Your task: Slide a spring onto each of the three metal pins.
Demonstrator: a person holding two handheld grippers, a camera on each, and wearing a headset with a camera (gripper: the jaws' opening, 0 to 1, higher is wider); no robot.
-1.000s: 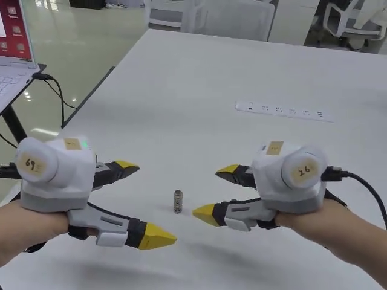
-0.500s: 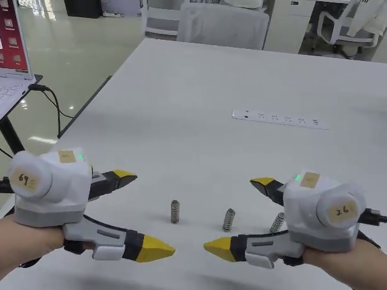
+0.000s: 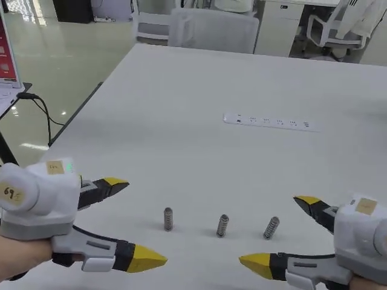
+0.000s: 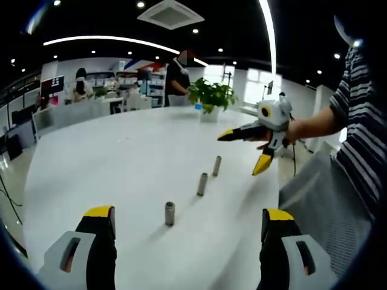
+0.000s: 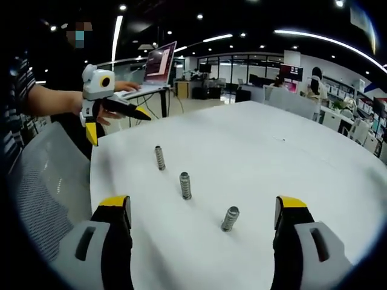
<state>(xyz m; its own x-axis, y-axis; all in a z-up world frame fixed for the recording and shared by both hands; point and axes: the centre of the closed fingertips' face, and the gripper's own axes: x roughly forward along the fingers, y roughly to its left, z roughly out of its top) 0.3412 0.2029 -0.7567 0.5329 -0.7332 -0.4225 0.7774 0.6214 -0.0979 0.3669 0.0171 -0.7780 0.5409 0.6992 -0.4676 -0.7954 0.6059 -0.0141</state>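
Three springs are set in a row on the white table [image 3: 181, 109], on the near side of the power strip [image 3: 271, 122], well apart from it and roughly parallel to it.

- Laptop [image 3: 5, 66] is seen far left of the strip, off the table edge, with a black cable [image 3: 45, 115] just beside it.
- Left gripper [image 3: 143, 220] is held left of the strip, on its near side. Jaws are spread wide with nothing between them, clear of the springs.
- Left spring [image 3: 168, 219] is stood upright, left of the strip's left end.
- Middle spring [image 3: 222, 225] is upright, about in line with the strip's left end.
- Right spring [image 3: 271, 227] is tilted, about in line with the strip's middle.
- Pins inside the springs cannot be made out.
- Right gripper [image 5: 203, 203] is held on the near side of the strip's right end. Jaws are likewise wide apart with nothing gripped. The right spring is nearest to it and is not touched.
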